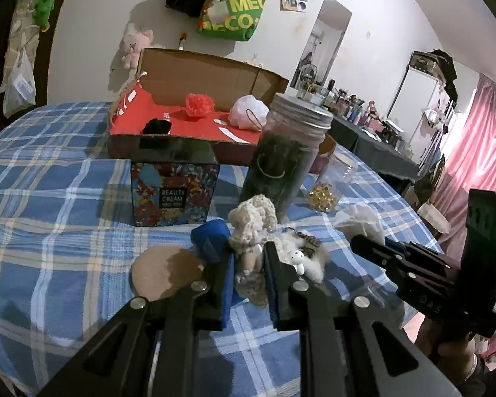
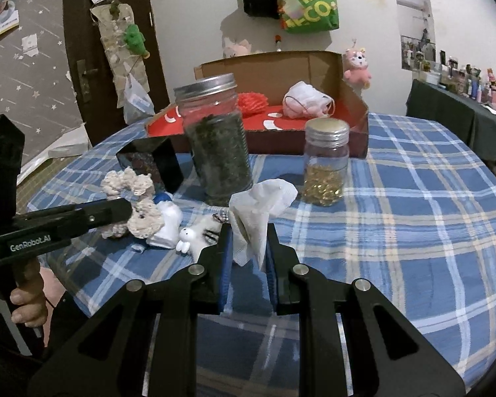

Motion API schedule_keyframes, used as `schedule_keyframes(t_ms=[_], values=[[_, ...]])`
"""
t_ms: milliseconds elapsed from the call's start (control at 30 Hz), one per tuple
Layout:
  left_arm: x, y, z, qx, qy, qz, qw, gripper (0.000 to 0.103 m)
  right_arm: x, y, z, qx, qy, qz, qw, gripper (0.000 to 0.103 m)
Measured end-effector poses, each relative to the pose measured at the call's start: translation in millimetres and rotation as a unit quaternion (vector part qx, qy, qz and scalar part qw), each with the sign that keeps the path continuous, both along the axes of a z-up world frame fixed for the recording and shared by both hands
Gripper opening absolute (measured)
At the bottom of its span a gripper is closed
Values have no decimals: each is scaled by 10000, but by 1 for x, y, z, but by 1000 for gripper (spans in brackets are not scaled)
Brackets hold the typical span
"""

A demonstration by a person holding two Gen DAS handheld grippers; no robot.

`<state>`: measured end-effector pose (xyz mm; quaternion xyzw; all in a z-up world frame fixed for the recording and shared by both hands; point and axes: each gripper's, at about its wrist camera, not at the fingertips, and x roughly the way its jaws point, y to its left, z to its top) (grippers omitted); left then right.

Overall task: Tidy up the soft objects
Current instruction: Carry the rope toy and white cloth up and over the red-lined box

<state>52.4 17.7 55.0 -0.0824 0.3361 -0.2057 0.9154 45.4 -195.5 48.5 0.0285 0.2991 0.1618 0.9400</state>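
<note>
On the plaid worktop (image 2: 413,205), the left claw (image 1: 248,264) is clamped on a cream crochet scrunchie (image 1: 253,218), held among a blue cloth (image 1: 211,235), a tan puff (image 1: 162,271) and a small white bunny charm (image 1: 297,259). The right claw (image 2: 248,244) pinches a crumpled white tissue (image 2: 261,201) and holds it upright, near the small jar (image 2: 325,162) of gold beads. The tin (image 1: 173,195) reads "BEAUTY CREAM"; a smaller line beneath it is too blurred to read. The green bag (image 2: 310,3) on the wall shows only "MEC" and "ECO", the rest folded away or smudged. In the right view "GenRobot.AI" is printed on the left claw's arm; in the left view letters on the right claw's body look like "DAS", but they are hard to make out. The tall jar (image 2: 215,139) of dark leaves hides part of the red-lined box (image 2: 353,132), where a red pouf (image 1: 198,104), a white pouf (image 1: 248,112) and something black (image 1: 157,127), unclear, already lie. White stickers in the box carry no legible text.
</note>
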Motion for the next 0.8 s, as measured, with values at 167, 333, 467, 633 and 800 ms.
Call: schedule_keyframes(t_ms=[167, 333, 467, 633, 800], values=[[1, 0, -1, 34, 9, 27, 10000, 18, 3, 3, -3, 25, 70, 46, 10000, 17], [2, -1, 0, 163, -45, 38, 9998, 18, 4, 6, -4, 0, 89, 50, 9999, 17], [4, -3, 5, 357, -101, 129, 9992, 18, 6, 7, -2, -119, 78, 9, 9999, 17], [9, -1, 13, 498, -135, 223, 9984, 18, 13, 10, 1, -353, 84, -28, 9993, 17], [13, 1, 27, 592, -245, 294, 9975, 18, 21, 10, 7, -533, 25, -54, 9986, 17]])
